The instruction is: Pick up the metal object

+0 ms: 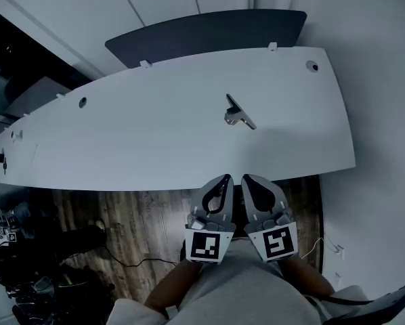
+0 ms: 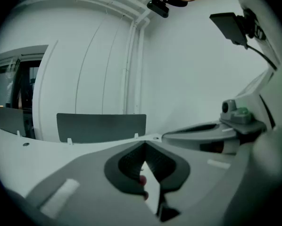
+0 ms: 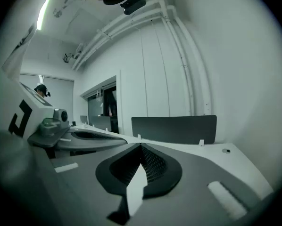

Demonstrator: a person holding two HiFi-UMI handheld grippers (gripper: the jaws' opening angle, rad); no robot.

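Metal clip (image 1: 239, 112): we are holding the left gripper (image 1: 223, 181) and right gripper (image 1: 248, 181) closed and empty at the near edge of the table (image 1: 155, 134), while the clip is lying farther in, dead ahead, its long axis running far-left to near-right, the right gripper marginally nearer.

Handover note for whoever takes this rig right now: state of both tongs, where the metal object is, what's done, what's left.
Left tongs: shut, empty, held close to the body, short of the table's near edge.
Right tongs: shut, empty, right beside the left.
Metal object: lies on the white table, right of centre, ahead of both tongs, untouched.
Done: nothing yet.
Left: reach forward, open one pair of tongs, close on the object, lift it.
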